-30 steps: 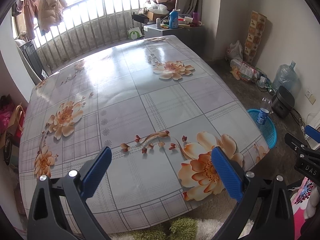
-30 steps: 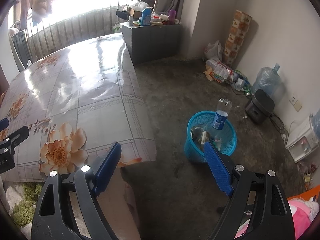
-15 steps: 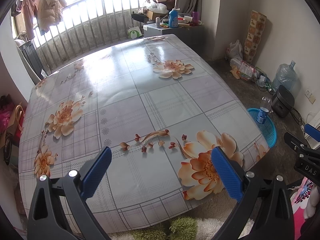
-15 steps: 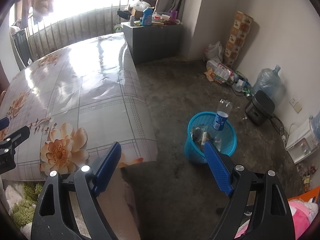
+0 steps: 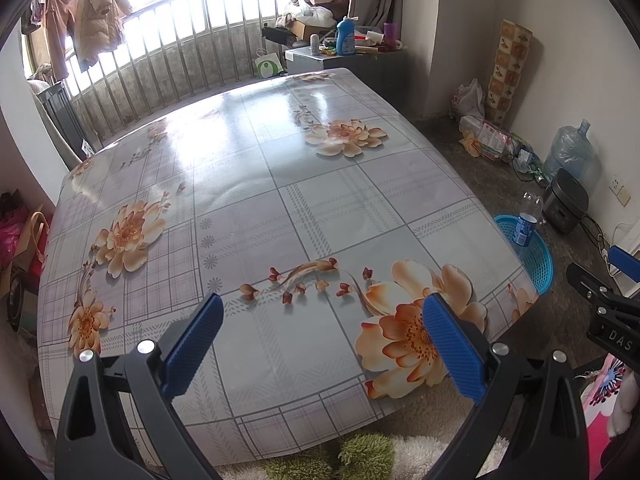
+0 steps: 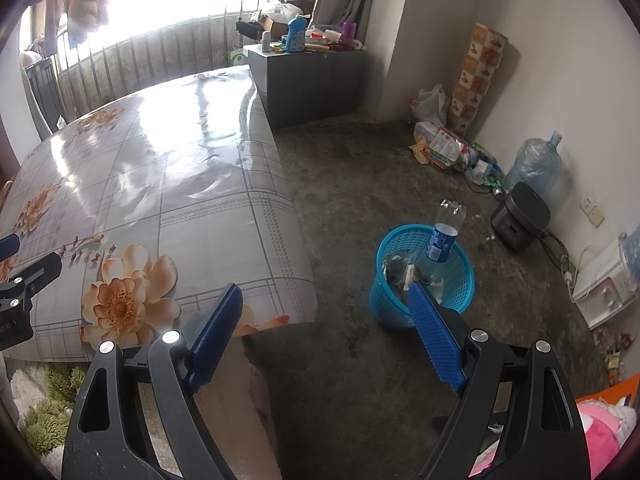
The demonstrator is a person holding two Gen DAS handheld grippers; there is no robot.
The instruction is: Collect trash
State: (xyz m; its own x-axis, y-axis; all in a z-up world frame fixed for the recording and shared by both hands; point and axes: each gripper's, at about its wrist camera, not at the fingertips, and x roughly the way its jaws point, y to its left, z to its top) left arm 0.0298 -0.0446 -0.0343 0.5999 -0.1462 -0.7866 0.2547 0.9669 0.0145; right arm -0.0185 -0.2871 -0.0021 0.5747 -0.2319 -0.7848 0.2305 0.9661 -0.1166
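Evidently both the left gripper [image 5: 320, 338] and right gripper [image 6: 324, 332] hang spread and empty; the plastic bottle [image 6: 444, 236] stands in the blue basket [image 6: 460, 280], seemingly among other trash.

A lived-in room of a home

A desk [image 5: 248, 184] under a glossy flower-print cloth fills the room; jackets [image 5: 94, 20] hang at the barred window, a grey cabinet [image 6: 312, 84] carries bottles and clutter, and on the bare concrete floor [image 6: 360, 184] sit a water jug [image 6: 534, 168], a rice cooker [image 6: 520, 216] and a blue wastebasket [image 6: 424, 280].
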